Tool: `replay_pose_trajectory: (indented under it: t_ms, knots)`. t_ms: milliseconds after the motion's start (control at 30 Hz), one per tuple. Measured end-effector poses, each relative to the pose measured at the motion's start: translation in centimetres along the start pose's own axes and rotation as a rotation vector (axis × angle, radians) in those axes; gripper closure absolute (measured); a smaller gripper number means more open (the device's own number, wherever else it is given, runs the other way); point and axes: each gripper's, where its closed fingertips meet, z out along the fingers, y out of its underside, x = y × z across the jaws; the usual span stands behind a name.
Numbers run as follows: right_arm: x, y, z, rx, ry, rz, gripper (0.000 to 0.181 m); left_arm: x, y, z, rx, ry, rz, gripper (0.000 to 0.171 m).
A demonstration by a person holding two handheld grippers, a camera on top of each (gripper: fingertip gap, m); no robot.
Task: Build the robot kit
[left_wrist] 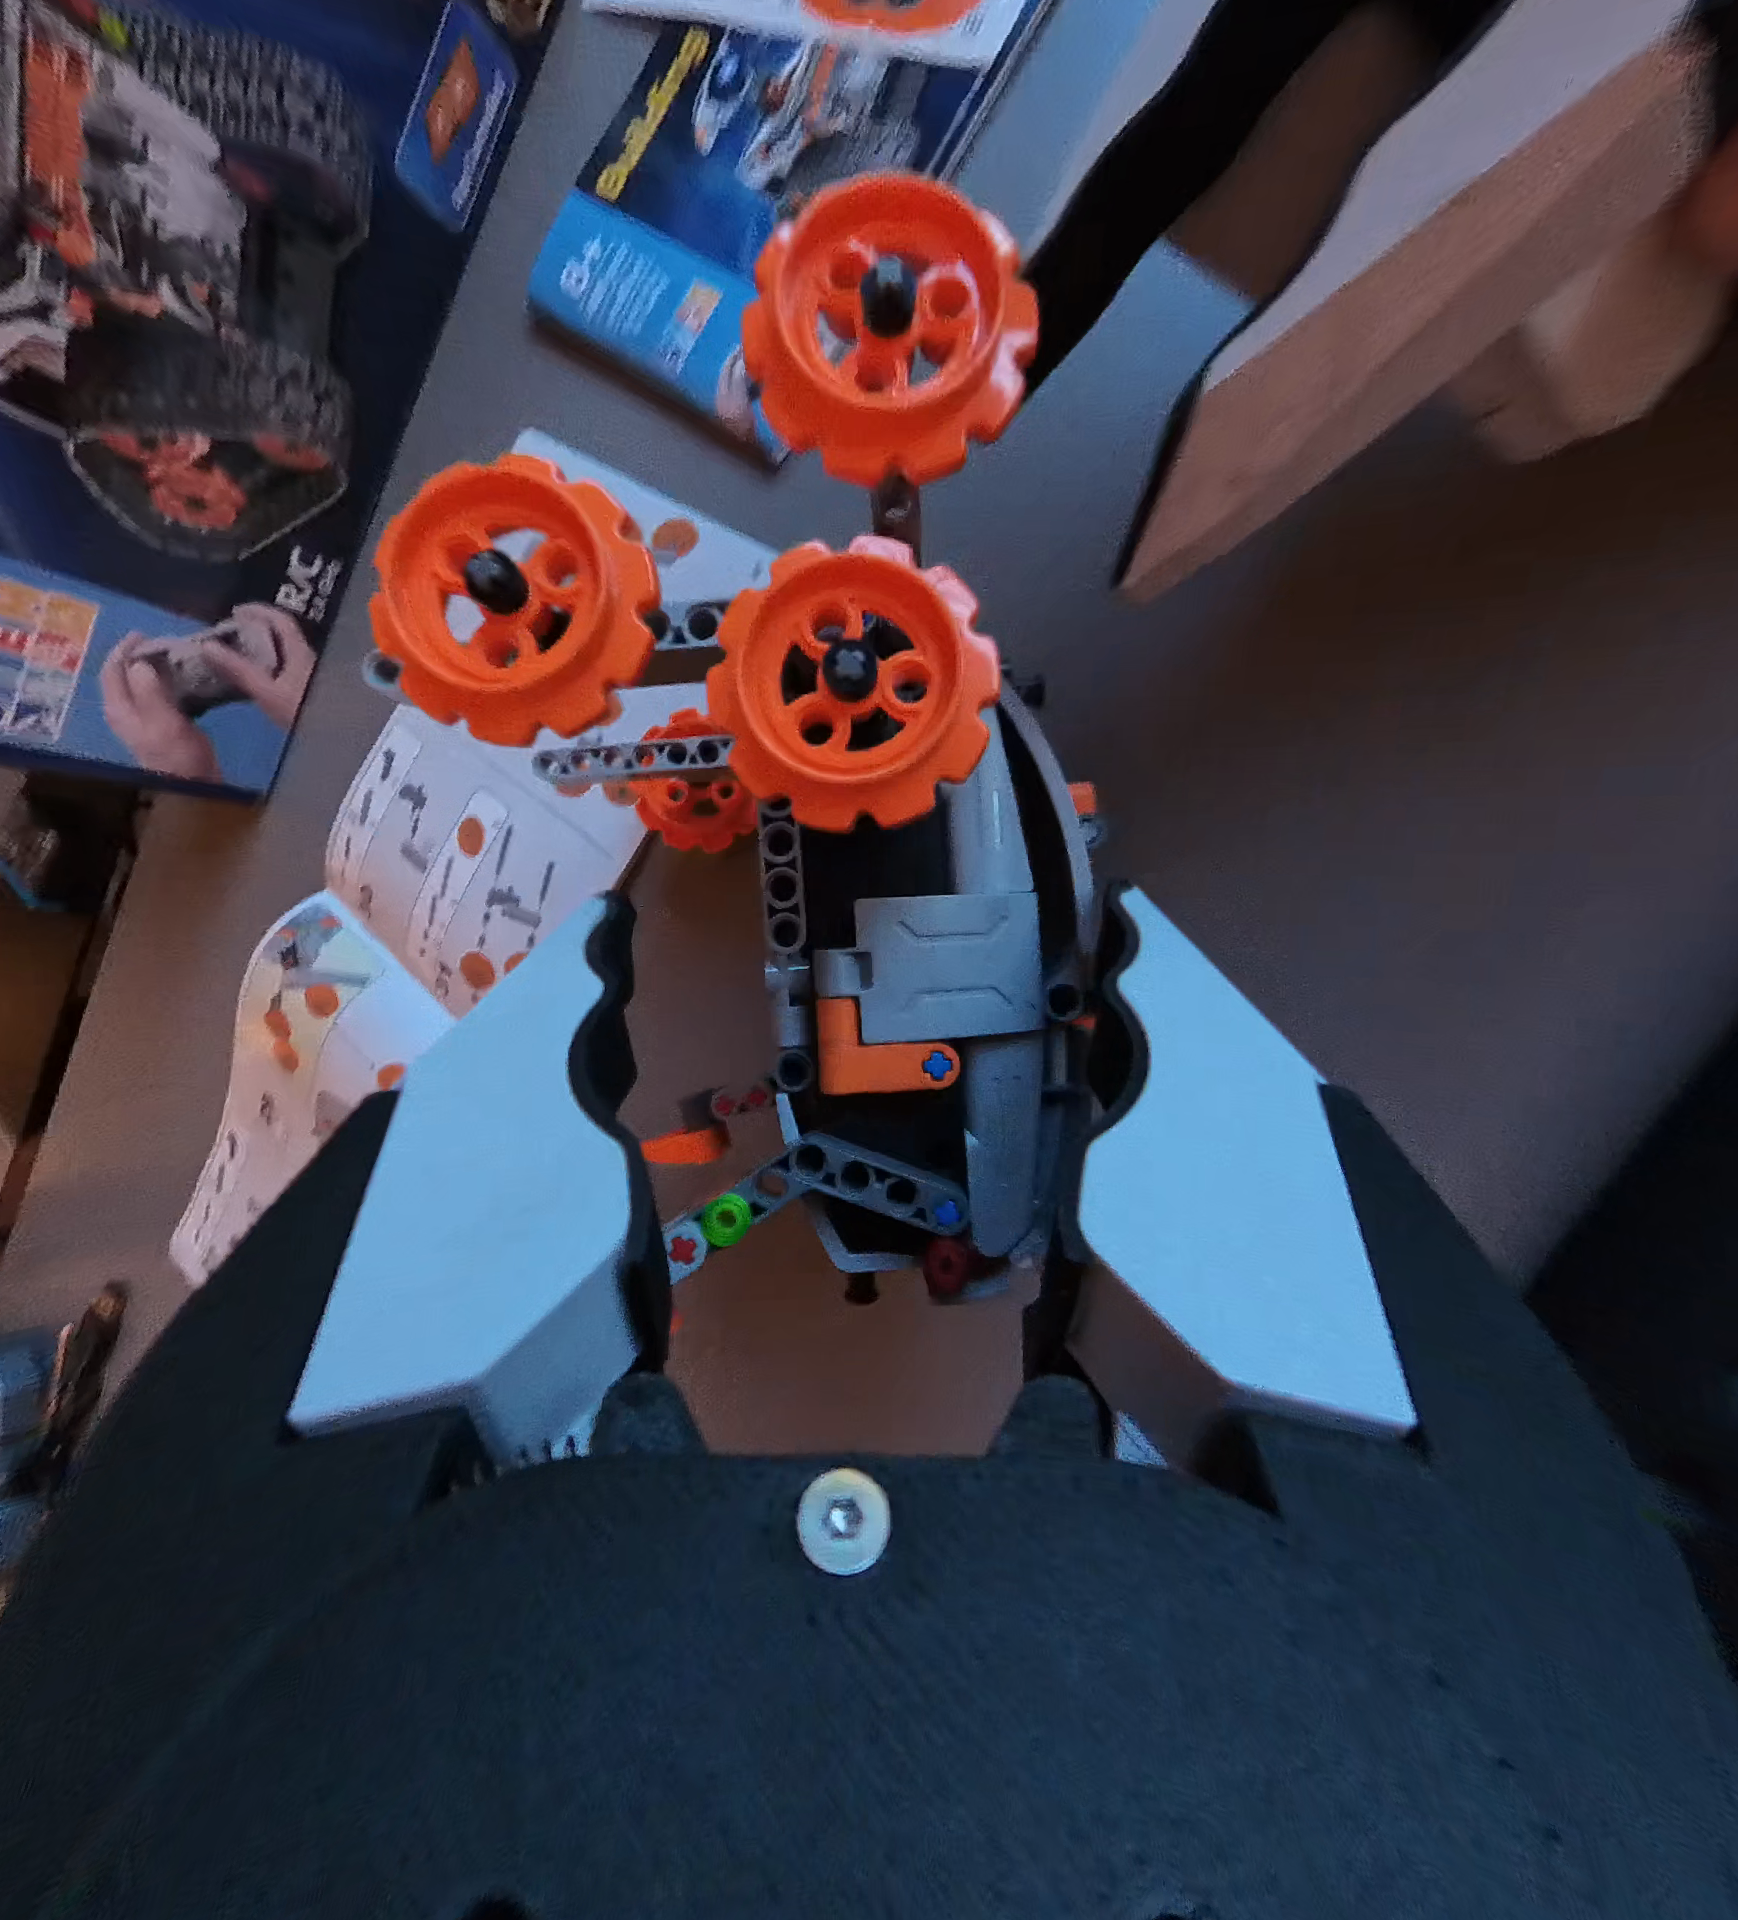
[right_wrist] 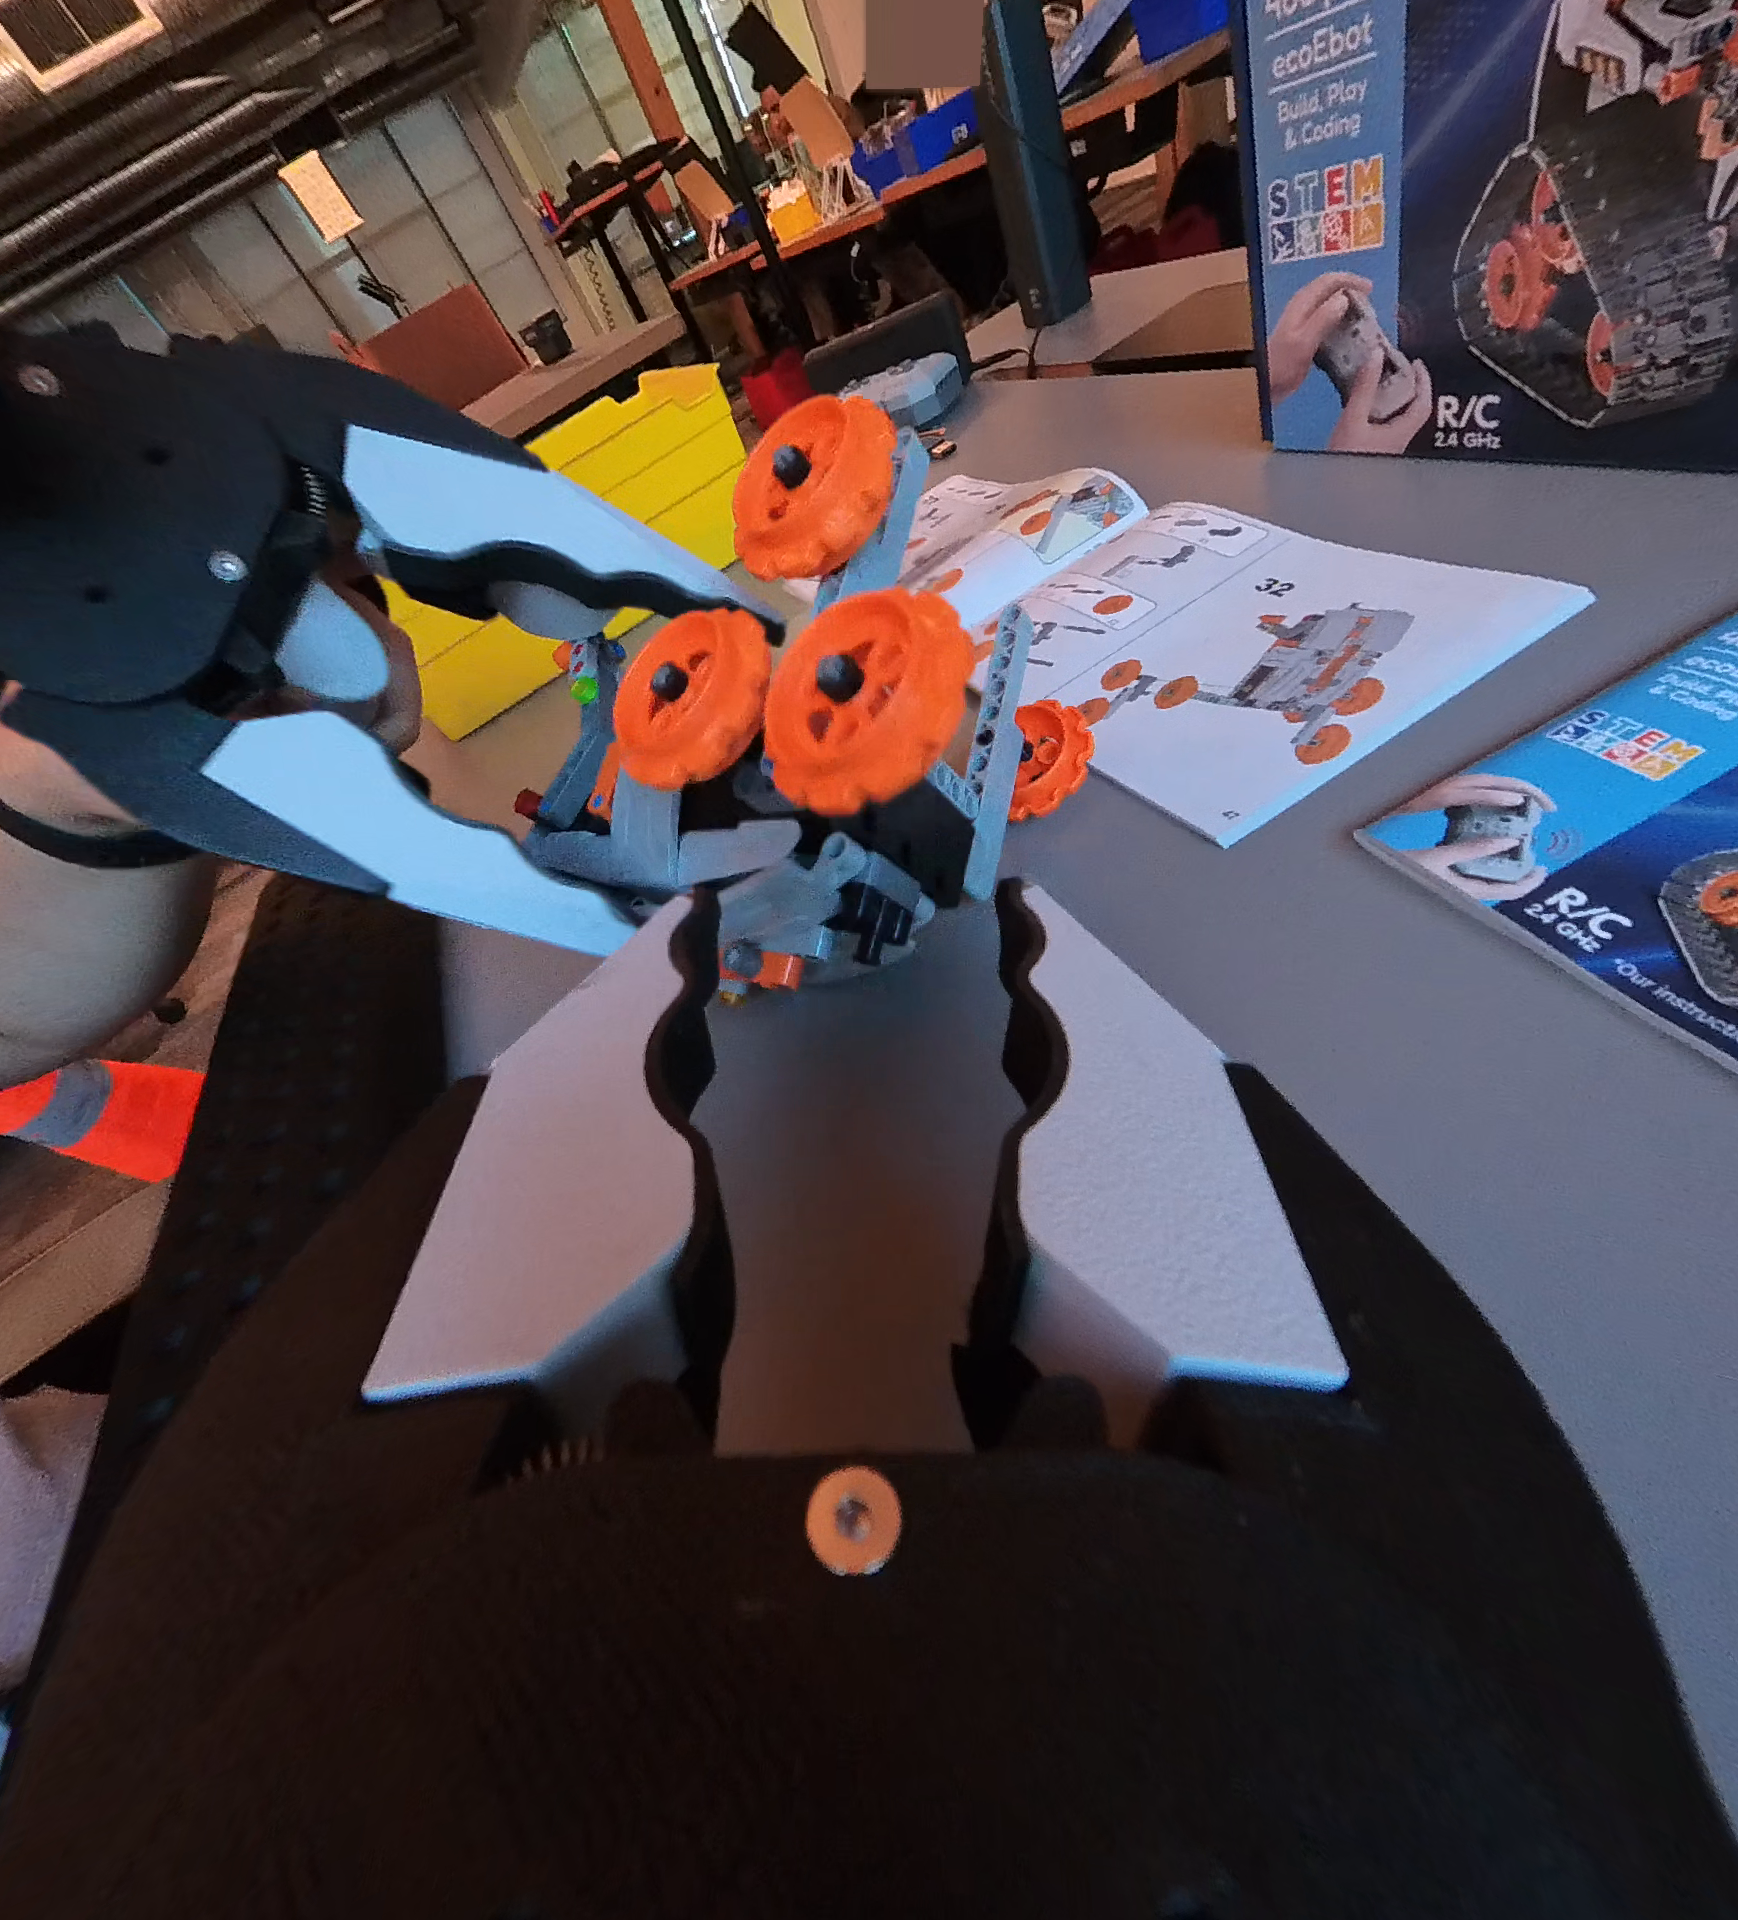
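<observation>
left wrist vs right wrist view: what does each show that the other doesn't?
Left wrist only: the grey curved shell panel and green bush on the brick-built model, close between the open left tool.

Right wrist only: yellow plastic bins, workshop tables behind, and the left tool from outside.

Both: orange toothed plastic wheels, open white instruction booklet, blue kit box, grey table.

The left wrist view looks steeply down, close over the brick model point(left_wrist: 875, 831) on the grey table point(left_wrist: 1364, 831). The right wrist view looks low and level across that table point(right_wrist: 1364, 1143); both share the model point(right_wrist: 803, 748) and the open instruction booklet point(right_wrist: 1208, 644).
</observation>
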Motion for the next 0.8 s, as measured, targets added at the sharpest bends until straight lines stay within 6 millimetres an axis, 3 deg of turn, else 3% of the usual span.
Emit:
replay_pose_trajectory:
  t_ms: [200, 233, 267, 300, 400, 533, 700, 800]
  knots:
    - [-0.2, -0.1, -0.6, 0.009, -0.006, 0.028, 0.126, -0.3, 0.7, 1.1, -0.066, -0.046, 0.043, 0.074]
    - [-0.3, 0.0, -0.5, 0.002, -0.008, 0.019, 0.126, 0.1, 0.5, 1.3, -0.063, -0.025, 0.071, 0.076]
    - [-0.5, 0.2, -0.3, -0.009, -0.014, 0.012, 0.126, 0.9, 0.4, 1.5, -0.059, 0.029, 0.100, 0.100]
    - [-0.7, 0.4, -0.2, -0.021, -0.019, 0.007, 0.126, 0.9, 0.4, 1.8, -0.064, 0.037, 0.123, 0.103]
    - [-1.3, 1.2, 0.3, -0.062, -0.037, -0.003, 0.126, 0.3, 0.9, 2.2, -0.105, 0.081, 0.126, 0.104]
    - [-1.9, 1.5, 0.4, -0.080, -0.048, -0.018, 0.126, -0.1, 2.3, 2.9, -0.167, 0.225, -0.012, 0.102]
    - [-3.2, 0.7, 0.0, -0.051, -0.067, -0.155, 0.126, 0.5, 2.7, 0.8, -0.176, 0.457, -0.156, 0.102]
    - [-5.0, -0.3, -0.5, -0.028, -0.050, -0.492, 0.120, 2.1, 1.7, -2.3, -0.122, 0.747, -0.316, 0.103]
